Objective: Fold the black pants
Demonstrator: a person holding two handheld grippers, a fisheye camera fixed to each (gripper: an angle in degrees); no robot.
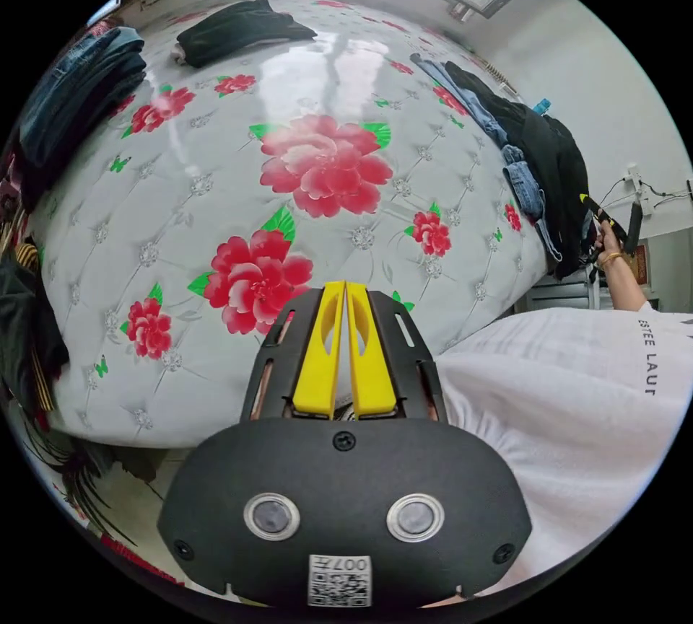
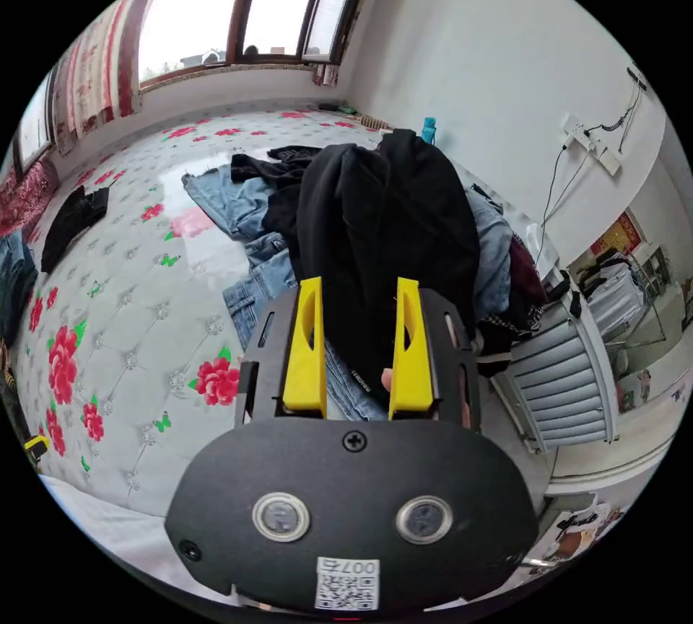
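The black pants (image 2: 390,220) lie heaped atop the clothes pile at the bed (image 2: 130,335) edge, directly ahead of the right hand-held gripper (image 2: 359,335), jaws spread, nearer. The left hand-held gripper (image 1: 345,346) is pressed together, empty, well apart.

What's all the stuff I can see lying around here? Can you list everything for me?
Bed cover: one, white with red flowers, spread over the bed.
Black garment: one, black, on top of the pile at the bed's edge.
Jeans: several, blue, in that pile under the black garment.
Folded dark garment: one, black, far side of the bed.
Stacked jeans: one stack, blue, at another edge of the bed.
Window: one, brown frame, beyond the bed.
Person's shirt: one, white.
Left gripper: yellow jaws together, above the bed.
Right gripper: yellow jaws apart, before the pile.
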